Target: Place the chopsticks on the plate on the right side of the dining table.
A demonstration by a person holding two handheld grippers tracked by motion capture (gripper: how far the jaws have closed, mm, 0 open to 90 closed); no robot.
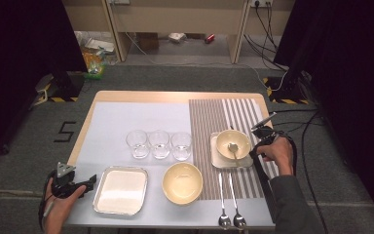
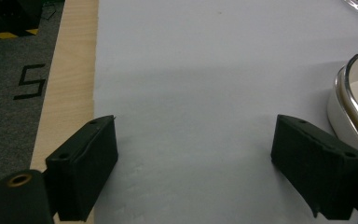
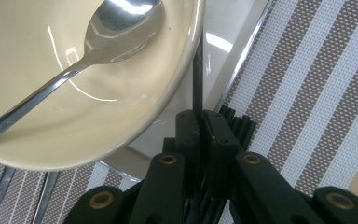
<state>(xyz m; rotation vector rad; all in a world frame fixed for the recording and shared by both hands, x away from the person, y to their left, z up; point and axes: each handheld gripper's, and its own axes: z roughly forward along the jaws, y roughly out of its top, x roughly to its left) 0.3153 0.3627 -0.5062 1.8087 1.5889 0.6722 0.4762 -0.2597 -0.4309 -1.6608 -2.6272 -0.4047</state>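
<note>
While your right hand [image 1: 278, 150] sits at the right edge of the table, your right gripper [image 1: 259, 145] has its jaws pressed together just beside the cream ceramic bowl [image 1: 233, 143]. In the right gripper view they look closed at the bowl's rim, not clearly pinching it; can't tell if anything is caught between them. That bowl holds a steel spoon [image 1: 233, 148], head down inside, handle leaning out over the near rim. Bowl stands on a small square steel-rimmed tray [image 1: 215, 158], which lies on the brown-and-white striped placemat [image 1: 214, 117].

Your left hand [image 1: 58, 202] is at the near left corner. Left gripper [image 1: 90, 181] has jaws wide apart, nothing between them, hovering over the pale blue table cover [image 2: 205, 70] just left of the rectangular steel tray with white inside [image 1: 121, 190]. In the left gripper view that tray's rim is close to the right-hand jaw, whether touching I can't tell.

Rest of the layout:
- three clear drinking glasses [image 1: 159, 144] in a row at mid table, upright, side by side
- larger empty cream bowl [image 1: 182, 183] near edge, between rectangular tray and placemat
- two loose steel spoons [image 1: 230, 207] lying parallel on the near part of the placemat, heads toward you, past its near edge
- light wooden tabletop [image 1: 85, 124] showing as a border at left and far sides
</note>
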